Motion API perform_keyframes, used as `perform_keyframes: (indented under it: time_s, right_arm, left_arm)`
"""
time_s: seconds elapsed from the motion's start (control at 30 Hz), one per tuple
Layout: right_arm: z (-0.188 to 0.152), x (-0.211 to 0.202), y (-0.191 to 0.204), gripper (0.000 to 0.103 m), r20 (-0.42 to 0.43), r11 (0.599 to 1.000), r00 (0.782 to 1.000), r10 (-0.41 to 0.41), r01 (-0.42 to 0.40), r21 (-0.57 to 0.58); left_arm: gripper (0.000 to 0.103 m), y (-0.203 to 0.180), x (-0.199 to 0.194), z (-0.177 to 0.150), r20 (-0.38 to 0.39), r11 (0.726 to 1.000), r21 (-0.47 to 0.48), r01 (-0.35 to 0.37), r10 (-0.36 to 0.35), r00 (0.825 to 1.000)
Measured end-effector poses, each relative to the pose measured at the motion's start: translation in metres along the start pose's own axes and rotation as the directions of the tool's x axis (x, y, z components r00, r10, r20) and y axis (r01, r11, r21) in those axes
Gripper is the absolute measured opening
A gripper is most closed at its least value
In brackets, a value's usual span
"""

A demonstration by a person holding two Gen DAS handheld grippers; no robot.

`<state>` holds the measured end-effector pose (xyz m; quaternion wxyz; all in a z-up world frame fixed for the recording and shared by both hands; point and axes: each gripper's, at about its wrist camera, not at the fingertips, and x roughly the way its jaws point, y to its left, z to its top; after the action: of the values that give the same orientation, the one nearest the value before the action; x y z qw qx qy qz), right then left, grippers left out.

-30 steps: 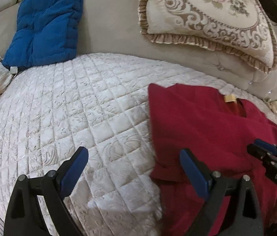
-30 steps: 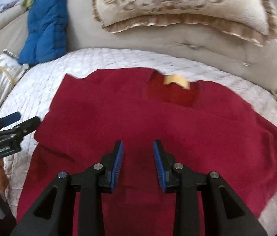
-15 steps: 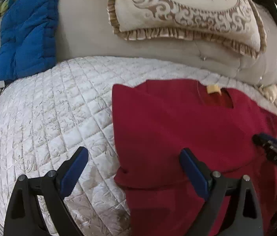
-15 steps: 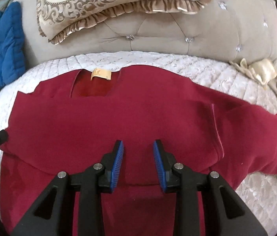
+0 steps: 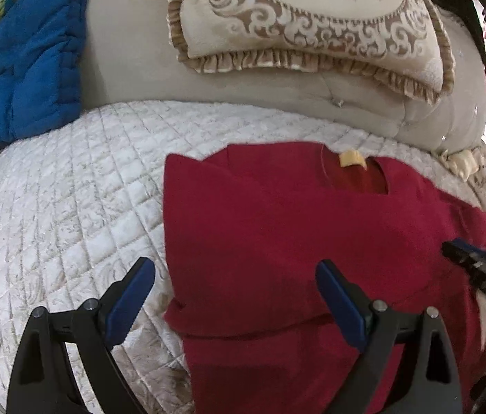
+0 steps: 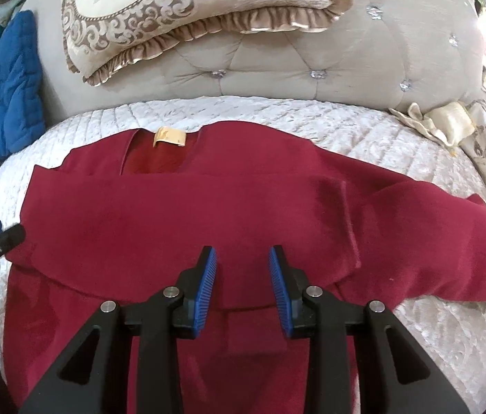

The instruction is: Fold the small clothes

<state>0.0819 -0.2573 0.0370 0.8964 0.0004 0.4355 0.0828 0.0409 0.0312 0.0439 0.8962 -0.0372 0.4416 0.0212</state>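
Nearest the right wrist camera, the right gripper (image 6: 243,276) hangs over the middle of the red sweater (image 6: 181,214), its blue pads (image 6: 206,289) parted by a modest gap with nothing between them. The left gripper (image 5: 236,296) is spread wide and also empty; it straddles the garment's left edge, one pad over the quilted bed cover (image 5: 70,189) and the other over red cloth. The sweater lies flat on the cover, collar and yellow neck label (image 6: 170,137) away from both grippers. Its left sleeve is already laid across the chest as a horizontal band, ending in a cuff just right of the right gripper. The right sleeve (image 6: 449,220) is not yet folded; its long axis runs outward and to the right, ending near the cover's edge. That sleeve lies well to the right of the right gripper and far from the left, so the right arm appears the better placed to take it. Beyond stand the tufted headboard (image 6: 312,55), an ornate cushion (image 6: 188,10) and a blue pad (image 6: 12,82).
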Motion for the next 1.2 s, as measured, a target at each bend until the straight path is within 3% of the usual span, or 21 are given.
perform_keyframes:
  time_s: [0.17, 0.3, 0.4, 0.5, 0.57, 0.73, 0.93, 1.07, 1.2]
  right_arm:
    - [-0.001, -0.021, -0.039, 0.013, -0.017, 0.996, 1.000, 0.025, -0.023, 0.081]
    - [-0.010, -0.049, -0.092, 0.017, -0.004, 0.988, 0.994, -0.107, 0.107, 0.111]
    - [-0.025, -0.068, -0.151, 0.021, -0.017, 0.958, 0.979, -0.204, 0.203, 0.203]
    - [-0.045, -0.079, -0.220, 0.023, -0.053, 0.886, 0.955, -0.293, 0.292, 0.361]
    - [-0.061, -0.082, -0.266, 0.023, -0.082, 0.816, 0.946, -0.315, 0.314, 0.485]
    - [-0.085, -0.071, -0.331, 0.025, -0.121, 0.685, 0.949, -0.290, 0.294, 0.666]
    - [-0.085, -0.045, -0.360, 0.025, -0.079, 0.618, 0.964, -0.253, 0.224, 0.754]
    - [-0.078, -0.046, -0.362, 0.000, -0.033, 0.647, 0.959, -0.282, 0.216, 0.731]
    - [-0.053, -0.073, -0.341, 0.000, 0.078, 0.725, 0.943, -0.325, 0.195, 0.660]
  left_arm:
    - [0.097, 0.000, 0.022, -0.011, -0.040, 0.999, 0.047, -0.025, 0.027, 0.999]
    - [0.097, 0.004, 0.018, -0.010, -0.027, 0.999, 0.041, -0.008, 0.009, 1.000]
    - [0.097, 0.006, 0.014, -0.010, -0.018, 0.999, 0.034, -0.006, 0.007, 1.000]
    - [0.097, 0.006, 0.013, -0.010, -0.013, 1.000, 0.031, -0.006, 0.006, 1.000]
    - [0.097, 0.005, 0.012, -0.010, -0.007, 0.999, 0.034, -0.007, 0.007, 1.000]
    - [0.097, 0.003, 0.011, -0.010, 0.003, 0.999, 0.041, 0.001, -0.001, 1.000]
    - [0.097, 0.007, 0.011, -0.008, 0.011, 1.000, 0.020, 0.006, -0.006, 1.000]
    - [0.097, 0.012, 0.010, -0.007, 0.017, 1.000, 0.005, 0.005, -0.005, 1.000]
    - [0.097, 0.016, 0.007, -0.004, 0.025, 1.000, -0.009, 0.005, -0.005, 1.000]
